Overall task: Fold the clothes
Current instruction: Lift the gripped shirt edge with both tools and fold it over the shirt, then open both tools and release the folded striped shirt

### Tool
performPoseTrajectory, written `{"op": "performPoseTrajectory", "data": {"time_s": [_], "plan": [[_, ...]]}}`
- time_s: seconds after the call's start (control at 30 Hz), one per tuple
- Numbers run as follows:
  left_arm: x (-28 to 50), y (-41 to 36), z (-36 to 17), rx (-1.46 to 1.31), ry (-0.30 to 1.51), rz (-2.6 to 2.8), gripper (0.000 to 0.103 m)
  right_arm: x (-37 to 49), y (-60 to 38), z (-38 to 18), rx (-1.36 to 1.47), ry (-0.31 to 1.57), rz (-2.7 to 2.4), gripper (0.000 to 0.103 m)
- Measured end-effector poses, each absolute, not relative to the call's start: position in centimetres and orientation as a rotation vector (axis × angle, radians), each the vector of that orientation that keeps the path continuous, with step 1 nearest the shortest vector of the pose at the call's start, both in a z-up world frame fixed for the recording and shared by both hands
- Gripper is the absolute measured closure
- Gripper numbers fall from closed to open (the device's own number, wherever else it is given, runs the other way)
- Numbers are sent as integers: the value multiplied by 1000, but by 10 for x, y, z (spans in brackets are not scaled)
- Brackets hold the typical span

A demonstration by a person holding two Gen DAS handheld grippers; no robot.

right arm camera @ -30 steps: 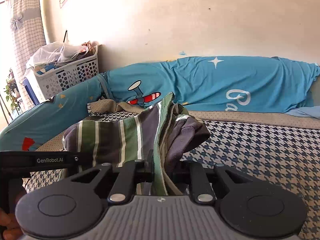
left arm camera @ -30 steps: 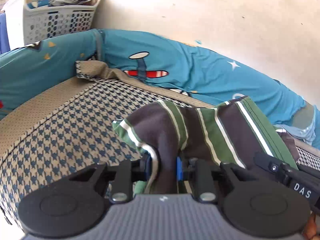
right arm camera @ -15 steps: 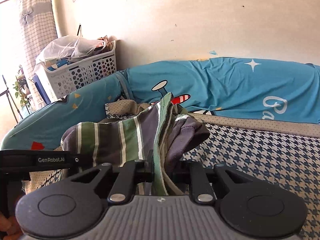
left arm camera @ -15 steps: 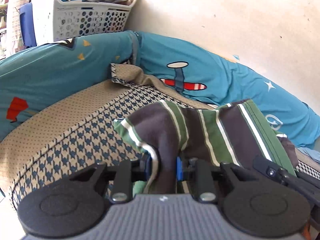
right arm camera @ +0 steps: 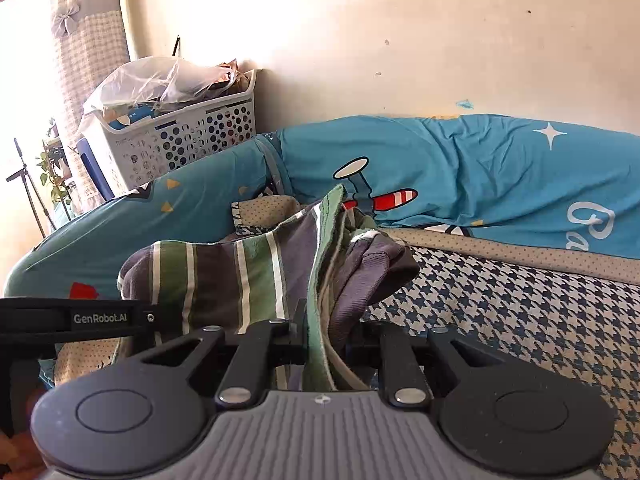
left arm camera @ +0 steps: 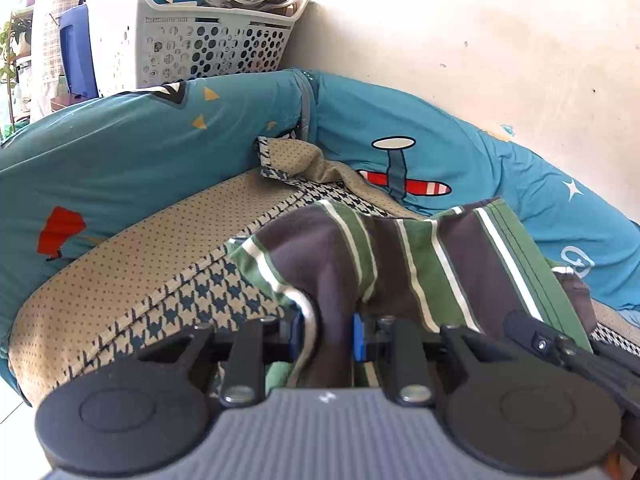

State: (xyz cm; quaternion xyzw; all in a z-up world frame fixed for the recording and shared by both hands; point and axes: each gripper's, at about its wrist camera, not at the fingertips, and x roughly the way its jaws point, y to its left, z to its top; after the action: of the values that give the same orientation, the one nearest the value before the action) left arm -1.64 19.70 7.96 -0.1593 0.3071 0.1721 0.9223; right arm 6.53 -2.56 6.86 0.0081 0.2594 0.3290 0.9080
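A folded garment with green, dark grey and white stripes point(left arm camera: 420, 256) hangs between both grippers above the houndstooth bed cover point(left arm camera: 200, 292). My left gripper point(left arm camera: 326, 338) is shut on one bunched end of it, blue pads pressing the cloth. In the right wrist view the same striped garment point(right arm camera: 224, 280) stretches leftward, and my right gripper point(right arm camera: 326, 344) is shut on its other end, where green edges and a grey layer stack up. The other tool's black body point(right arm camera: 68, 318) shows at the left there.
A teal cartoon-print bumper point(right arm camera: 480, 184) runs along the wall and round the bed's corner. A white perforated laundry basket point(right arm camera: 180, 140) full of items stands behind it by a curtain. Open houndstooth bed cover point(right arm camera: 520, 320) lies to the right.
Both grippers, still holding the garment, have swung toward the bed's corner; the basket and bumper corner now sit more centrally and look closer.
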Motion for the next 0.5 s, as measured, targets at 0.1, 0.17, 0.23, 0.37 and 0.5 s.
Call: {"op": "performPoseTrajectory", "data": {"time_s": [0.1, 0.17, 0.23, 0.37, 0.5], "plan": [[-17, 205, 78, -329, 630, 369, 82, 68, -15, 66, 14, 540, 693, 87], [-18, 211, 76, -331, 632, 383, 82, 70, -7, 64, 13, 544, 703, 87], [-17, 217, 74, -328, 636, 396, 82, 73, 1, 61, 13, 548, 714, 87], [-14, 230, 72, -320, 638, 422, 82, 80, 17, 55, 21, 561, 733, 87], [-12, 247, 69, -343, 639, 453, 82, 86, 34, 50, 26, 568, 758, 87]]}}
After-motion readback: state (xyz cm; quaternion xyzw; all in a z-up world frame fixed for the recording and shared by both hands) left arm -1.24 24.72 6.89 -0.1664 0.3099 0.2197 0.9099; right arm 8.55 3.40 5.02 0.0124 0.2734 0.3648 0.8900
